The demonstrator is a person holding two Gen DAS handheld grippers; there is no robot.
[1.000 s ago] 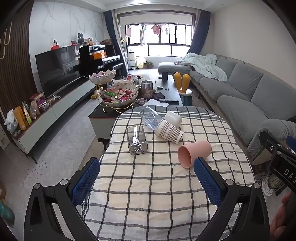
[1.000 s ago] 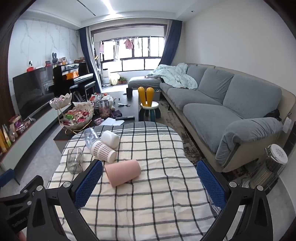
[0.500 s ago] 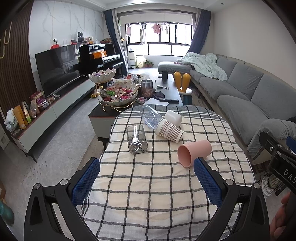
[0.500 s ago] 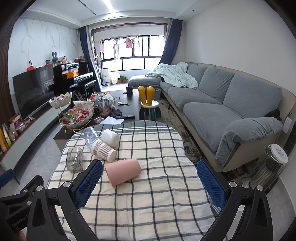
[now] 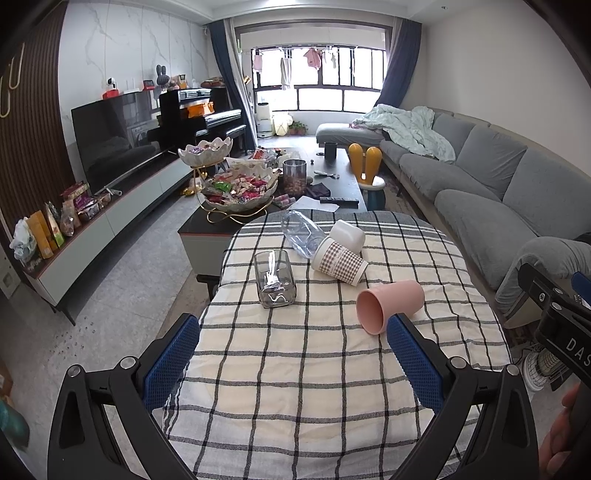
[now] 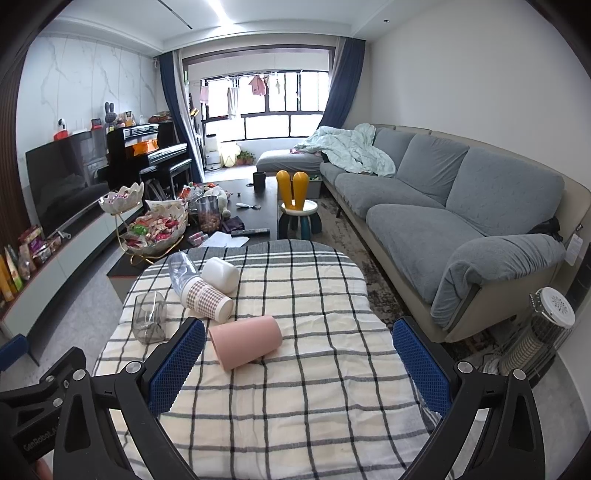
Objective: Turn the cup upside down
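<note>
Both tools gaping, empty: left tool [image 5: 293, 358], right tool [image 6: 299, 360]. Pink cup [image 6: 245, 342] on its side, mid-table [image 6: 314, 406], toward near edge. We plan: right tool pinch wall mid-body, lift, rotate rim-down, set gently.

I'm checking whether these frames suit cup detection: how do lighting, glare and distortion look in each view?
Left wrist view: daylight blows out the window, fisheye bends the room edges, the pink cup is sharp. Right wrist view: same window glare, a bright ceiling light strip, dark corner vignetting, clear plaid tablecloth.
</note>
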